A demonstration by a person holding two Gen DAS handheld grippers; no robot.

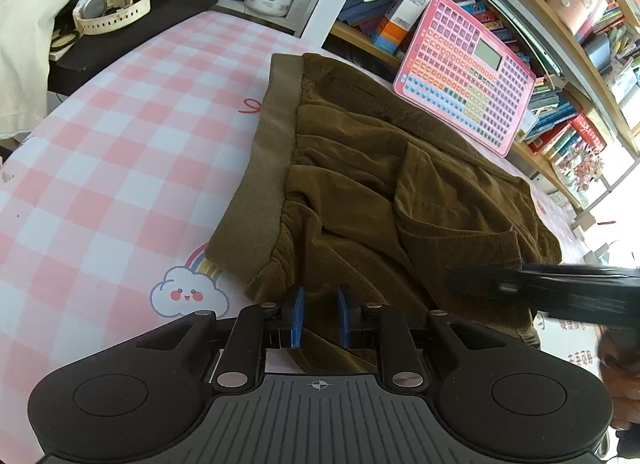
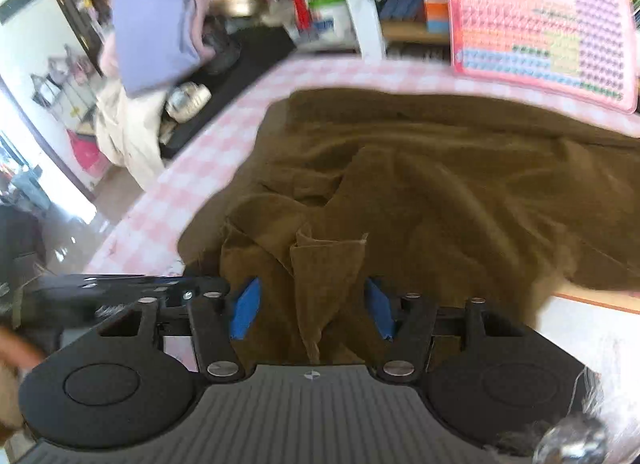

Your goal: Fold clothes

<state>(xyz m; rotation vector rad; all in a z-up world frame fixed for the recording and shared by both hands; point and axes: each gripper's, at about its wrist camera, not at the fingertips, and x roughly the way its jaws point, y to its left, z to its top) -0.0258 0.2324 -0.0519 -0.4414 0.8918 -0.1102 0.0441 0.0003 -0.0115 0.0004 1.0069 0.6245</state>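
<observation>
Left hand-held gripper: jaws drawn narrow, pinching the near edge of the brown garment, apparently to anchor that corner while the other side is worked.

Right hand-held gripper: jaws spread, with a raised fold of the same garment standing between the pads but not pressed. I judge it is set to take that fold; the view is blurred.

The garment lies rumpled on the pink-checked tabletop, from its near edge towards the far right. Its ribbed waistband faces the left side, and a pink toy keyboard leans just beyond.
</observation>
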